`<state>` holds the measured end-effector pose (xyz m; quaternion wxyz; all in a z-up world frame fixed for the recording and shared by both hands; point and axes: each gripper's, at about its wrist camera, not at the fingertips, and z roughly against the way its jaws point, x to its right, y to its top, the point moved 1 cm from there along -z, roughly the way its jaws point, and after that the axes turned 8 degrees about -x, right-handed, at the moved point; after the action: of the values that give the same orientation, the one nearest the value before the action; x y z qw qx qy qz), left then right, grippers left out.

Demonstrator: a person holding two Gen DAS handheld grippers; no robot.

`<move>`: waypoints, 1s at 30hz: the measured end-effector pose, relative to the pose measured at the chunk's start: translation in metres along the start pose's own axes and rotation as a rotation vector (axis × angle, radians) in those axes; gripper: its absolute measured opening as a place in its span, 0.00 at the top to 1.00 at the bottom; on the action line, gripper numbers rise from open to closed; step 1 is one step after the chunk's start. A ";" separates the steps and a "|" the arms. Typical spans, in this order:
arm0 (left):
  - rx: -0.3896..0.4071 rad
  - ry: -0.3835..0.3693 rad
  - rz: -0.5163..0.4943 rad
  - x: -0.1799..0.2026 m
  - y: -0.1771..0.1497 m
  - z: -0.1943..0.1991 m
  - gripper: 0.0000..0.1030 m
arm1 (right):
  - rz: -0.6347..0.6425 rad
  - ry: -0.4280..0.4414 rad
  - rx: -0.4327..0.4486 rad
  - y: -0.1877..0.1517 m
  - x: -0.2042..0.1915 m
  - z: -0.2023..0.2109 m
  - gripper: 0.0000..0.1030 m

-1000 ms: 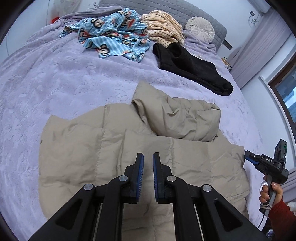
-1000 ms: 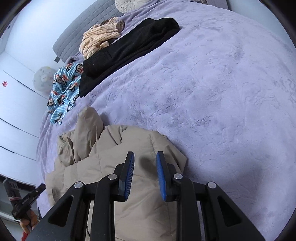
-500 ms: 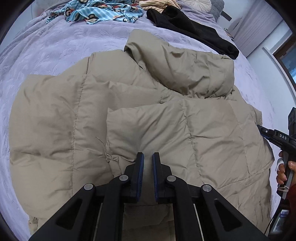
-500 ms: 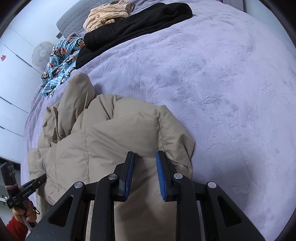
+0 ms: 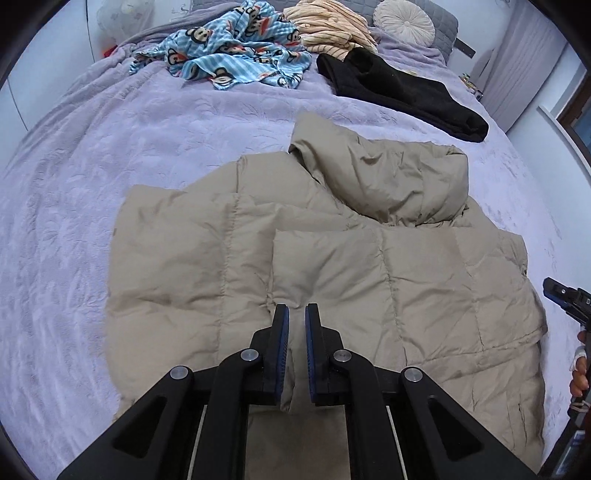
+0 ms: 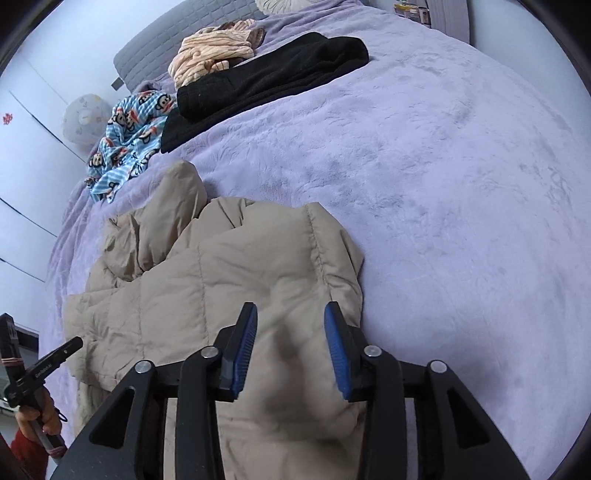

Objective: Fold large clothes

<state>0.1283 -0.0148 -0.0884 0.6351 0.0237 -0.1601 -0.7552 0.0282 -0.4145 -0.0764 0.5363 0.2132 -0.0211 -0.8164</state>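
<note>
Bed (image 5: 110, 155), lavender plush cover, fills both views. Beige puffer jacket (image 5: 369, 288) lies spread at the near part of the bed, hood (image 5: 388, 177) bunched at its far end, one quilted panel folded over the middle.

Far end of the bed: blue monkey-print garment (image 5: 229, 55), striped peach garment (image 5: 328, 29) beside it, black garment (image 5: 399, 88) nearer the jacket. Round pleated cushion (image 5: 404, 22) against the grey headboard.

Left wrist view only: whole jacket outline, the fold line of the panel, curtain at far right. Right wrist view only: the jacket's right edge where it meets bare cover, white cabinet doors and a pale round lamp (image 6: 83, 118) at left.

Left gripper (image 5: 294, 332): jaws as near shut as they go, narrow slit between the blue pads, nothing gripped; jacket fabric lies below them. Seen from the side in the right wrist view, in a hand with a red sleeve.

Right gripper (image 6: 291, 339): jaws opening, gap moderate, jacket fabric bulging up between the pads, pads not pressing on it. Only its tip shows at the left wrist view's right edge.
</note>
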 end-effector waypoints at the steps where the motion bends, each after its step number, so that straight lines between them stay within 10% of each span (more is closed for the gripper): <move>1: 0.002 0.011 0.002 0.001 -0.006 0.006 0.90 | -0.014 0.007 -0.001 -0.009 0.002 0.007 0.57; 12: -0.063 0.038 0.088 0.006 -0.086 0.042 0.89 | -0.117 0.029 -0.115 -0.097 0.028 0.041 0.47; 13: -0.071 0.042 0.093 0.007 -0.093 0.044 0.67 | -0.121 0.034 -0.124 -0.103 0.030 0.044 0.47; 14: -0.080 0.047 0.104 0.008 -0.100 0.046 0.09 | -0.124 0.039 -0.131 -0.108 0.032 0.046 0.46; 15: -0.076 0.069 0.125 0.009 -0.108 0.050 0.01 | -0.129 0.047 -0.141 -0.113 0.034 0.048 0.45; 22: -0.058 0.100 0.169 0.022 -0.140 0.073 0.01 | -0.089 0.105 -0.187 -0.140 0.027 0.060 0.35; 25: -0.087 0.128 0.173 0.022 -0.149 0.079 0.01 | -0.084 0.140 -0.182 -0.151 0.020 0.067 0.10; 30: -0.110 0.135 0.162 0.015 -0.169 0.088 0.01 | -0.072 0.152 -0.168 -0.173 0.005 0.077 0.08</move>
<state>-0.0561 0.0131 -0.0485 0.7037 0.0266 -0.0767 -0.7058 -0.1522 -0.3606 -0.0536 0.5228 0.2294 0.0960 -0.8154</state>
